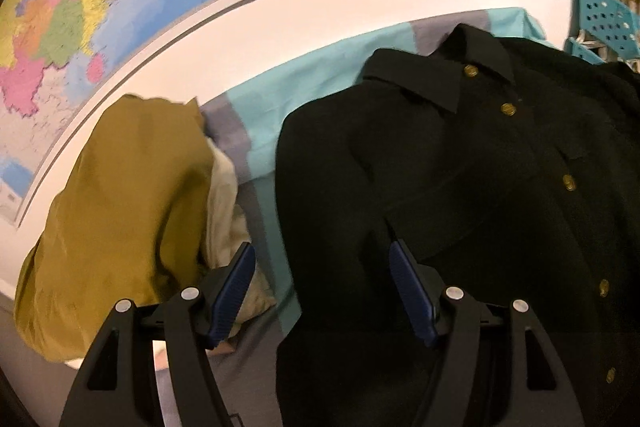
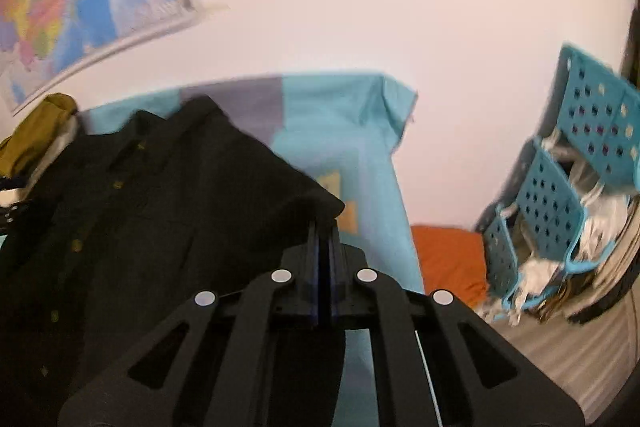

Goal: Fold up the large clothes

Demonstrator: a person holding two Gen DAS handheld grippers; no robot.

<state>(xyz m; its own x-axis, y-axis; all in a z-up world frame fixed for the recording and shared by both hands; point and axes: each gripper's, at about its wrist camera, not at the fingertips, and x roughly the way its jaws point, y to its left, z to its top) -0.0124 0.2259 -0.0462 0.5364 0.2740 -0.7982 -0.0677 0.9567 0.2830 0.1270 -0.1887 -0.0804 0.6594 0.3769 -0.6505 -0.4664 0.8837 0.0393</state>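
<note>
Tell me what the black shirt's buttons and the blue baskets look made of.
Black shirt buttons: likely metal or metal-look plastic, since they are gold and shiny. Blue baskets: apparently rigid moulded plastic, with regular punched holes and a smooth matte surface.

tools (image 1: 322, 291) (image 2: 324, 247): black frames | blue ribbed pads | silver rivets

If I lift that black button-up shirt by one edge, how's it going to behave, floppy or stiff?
Probably floppy: the black shirt lies in soft folds on the teal sheet, so it should drape from the right gripper, which is shut on its edge. The collar looks a bit stiffer. The brass buttons likely add little weight.
</note>
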